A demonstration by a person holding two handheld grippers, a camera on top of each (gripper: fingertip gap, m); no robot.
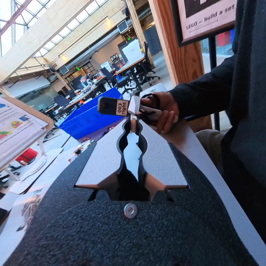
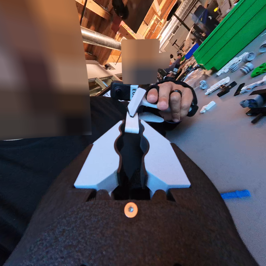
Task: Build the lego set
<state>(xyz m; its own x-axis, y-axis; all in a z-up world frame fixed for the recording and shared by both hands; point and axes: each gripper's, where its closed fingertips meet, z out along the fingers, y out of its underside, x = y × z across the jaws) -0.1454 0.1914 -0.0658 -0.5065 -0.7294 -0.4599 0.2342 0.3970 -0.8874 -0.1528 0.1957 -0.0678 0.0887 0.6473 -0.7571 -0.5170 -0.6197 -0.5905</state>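
The two grippers point at each other, tip to tip, above the table. In the left wrist view my left gripper (image 1: 132, 125) has its jaws nearly together, with the white tip of the right gripper (image 1: 134, 107) wedged between its fingertips. A hand (image 1: 165, 109) holds the right gripper. In the right wrist view my right gripper (image 2: 131, 125) is likewise nearly shut, with the left gripper's white tip (image 2: 135, 103) between its fingertips and a hand (image 2: 172, 100) holding it. Small coloured Lego pieces (image 1: 86, 139) lie far off on the table, and neither gripper holds any of them.
A blue bin (image 1: 93, 115) stands behind the gripper tips. An instruction sheet on a board (image 1: 18, 122) leans at the left, with a red object (image 1: 26, 156) below it. A green bin (image 2: 230, 36), scattered white and grey parts (image 2: 237, 61) and blue tape (image 2: 236, 193) are at the right. Left and right tips are no more than a few centimetres apart.
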